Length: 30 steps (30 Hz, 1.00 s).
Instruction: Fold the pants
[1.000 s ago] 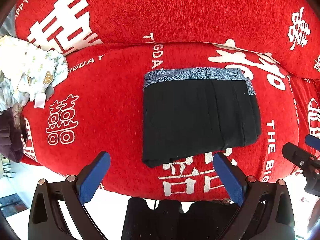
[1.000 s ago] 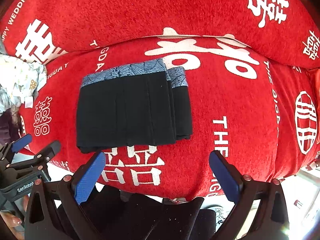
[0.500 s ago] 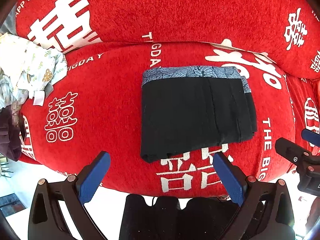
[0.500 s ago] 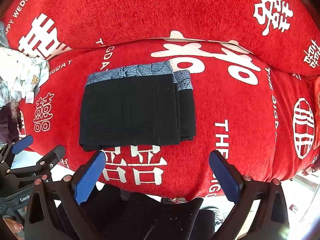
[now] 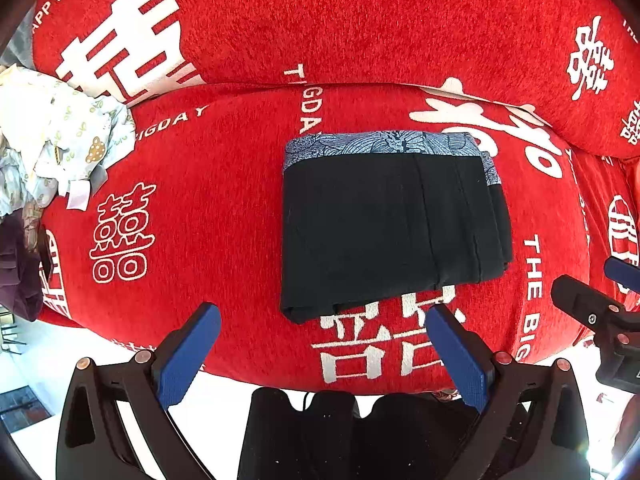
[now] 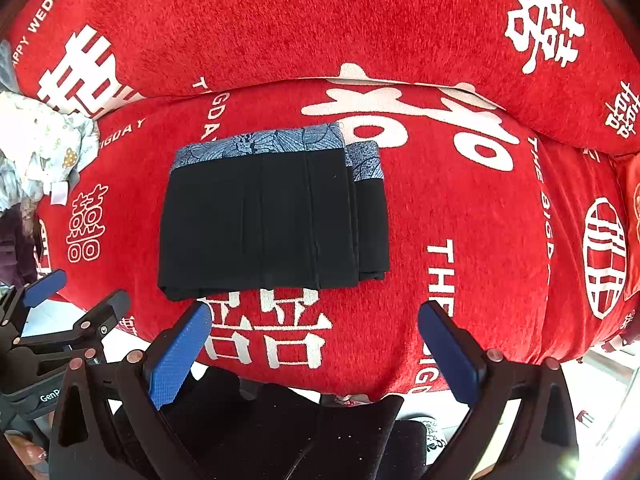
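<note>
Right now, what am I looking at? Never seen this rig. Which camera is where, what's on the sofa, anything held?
No robot arm here: a person holds a two-finger gripper in each hand, each with a fisheye camera looking forward along its blue-padded fingers.

The left wrist view shows the left gripper at the bottom, jaws apart, empty. The right wrist view shows the right gripper, also open and empty. Each view catches the other gripper at its edge.

Ahead is a red sofa cover printed with white characters. On it lie the black pants, folded into a neat rectangle with a blue patterned waistband along the far edge. Nothing touches them. A heap of light clothes sits at the far left.
</note>
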Available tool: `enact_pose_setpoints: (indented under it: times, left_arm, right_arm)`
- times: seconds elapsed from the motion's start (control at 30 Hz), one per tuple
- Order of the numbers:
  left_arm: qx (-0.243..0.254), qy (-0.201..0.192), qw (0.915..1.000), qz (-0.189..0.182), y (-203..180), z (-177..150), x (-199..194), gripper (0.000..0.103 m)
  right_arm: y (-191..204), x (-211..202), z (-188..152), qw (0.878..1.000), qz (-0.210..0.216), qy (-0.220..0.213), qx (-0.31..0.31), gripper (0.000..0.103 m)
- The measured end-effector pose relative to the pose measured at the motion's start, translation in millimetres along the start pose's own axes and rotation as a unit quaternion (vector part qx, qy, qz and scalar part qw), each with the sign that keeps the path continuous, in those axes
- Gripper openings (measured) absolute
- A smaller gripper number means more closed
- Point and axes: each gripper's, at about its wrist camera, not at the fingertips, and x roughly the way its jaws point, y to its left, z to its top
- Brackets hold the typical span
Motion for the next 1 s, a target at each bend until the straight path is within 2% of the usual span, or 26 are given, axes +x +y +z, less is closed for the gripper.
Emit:
enact_pose_setpoints:
  times: [1.0]
  left_arm:
    - [0.011,-0.004,0.9999,0.012,-6.7,1.4,-4.6,0.103]
  right_arm:
    - [6.3,0.1,-0.1,1.000,-0.004,-0.003,-0.007,0.103]
